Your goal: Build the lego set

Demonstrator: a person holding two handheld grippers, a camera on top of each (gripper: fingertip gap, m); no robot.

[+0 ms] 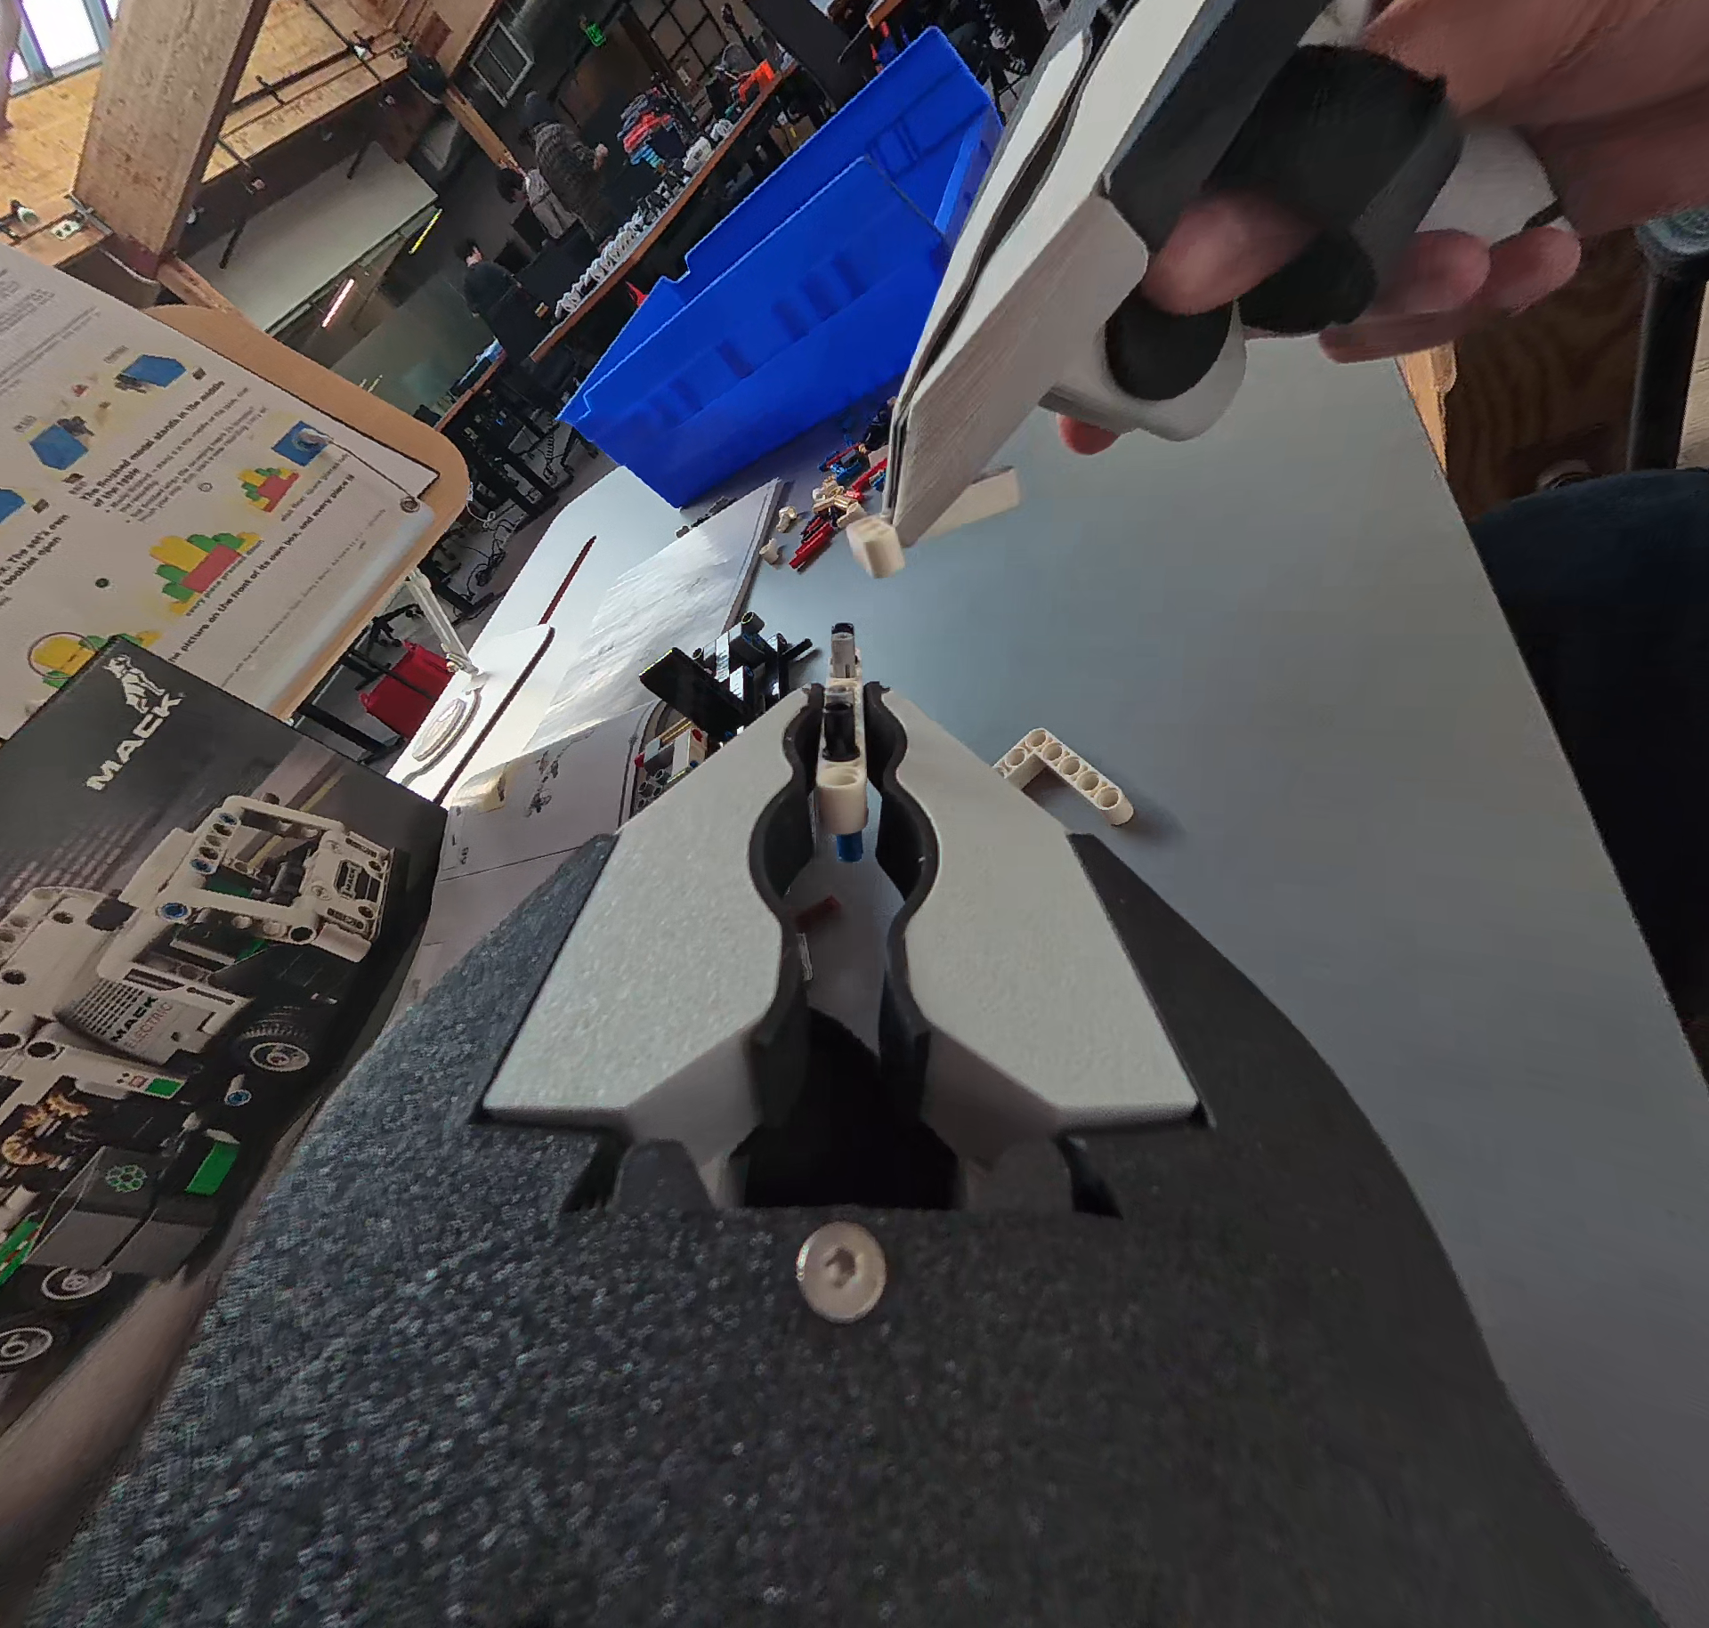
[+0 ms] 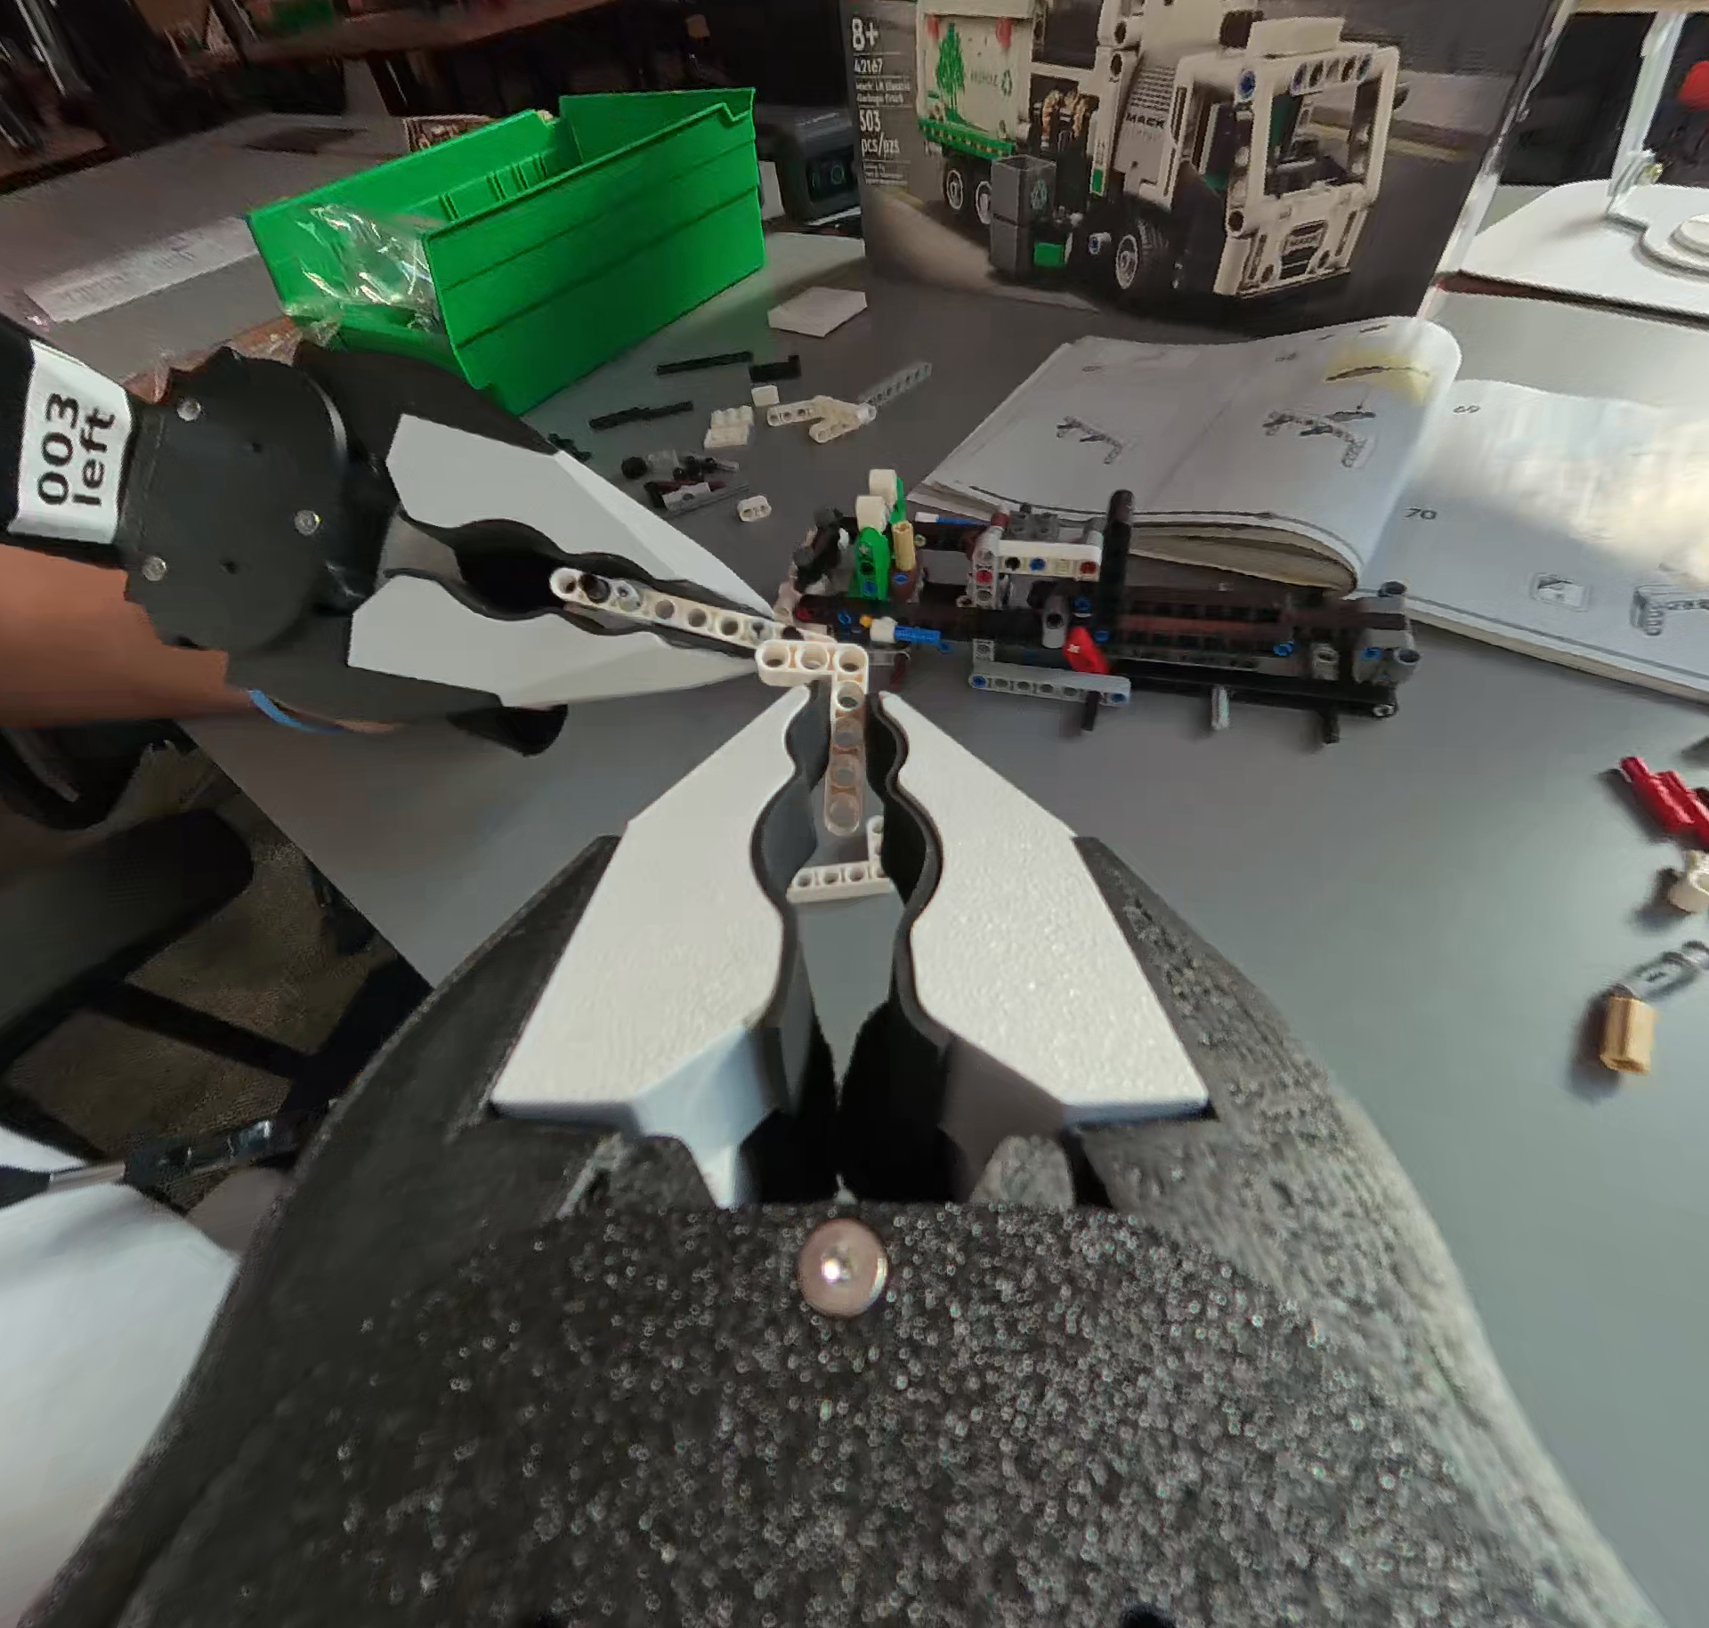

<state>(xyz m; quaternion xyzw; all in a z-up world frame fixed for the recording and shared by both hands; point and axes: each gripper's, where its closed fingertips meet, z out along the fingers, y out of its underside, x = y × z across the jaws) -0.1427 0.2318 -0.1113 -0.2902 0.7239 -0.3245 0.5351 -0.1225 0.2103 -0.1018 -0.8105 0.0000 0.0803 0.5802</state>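
Note:
My left gripper (image 1: 843, 705) is shut on a long white holed beam (image 1: 843, 788) that carries a black pin and a blue pin. In the right wrist view it (image 2: 768, 636) comes in from the left with that beam (image 2: 666, 608). My right gripper (image 2: 843, 700) is shut on a white L-shaped beam (image 2: 814, 659), whose short arm touches the tip of the long beam. In the left wrist view the right gripper (image 1: 892, 529) hangs above the table with the L-beam (image 1: 877, 548). The part-built truck chassis (image 2: 1110, 613) lies just beyond both tips.
Another white L-beam (image 2: 837, 881) lies on the grey table (image 2: 1202, 890) under my right gripper. An open instruction booklet (image 2: 1295, 455), the set's box (image 2: 1156, 104), a green bin (image 2: 555, 233) and a blue bin (image 1: 786, 289) stand around. Loose pieces lie behind the chassis (image 2: 795, 414) and at right (image 2: 1665, 798). The gap from one gripper's tips to the other's is roughly 4 cm.

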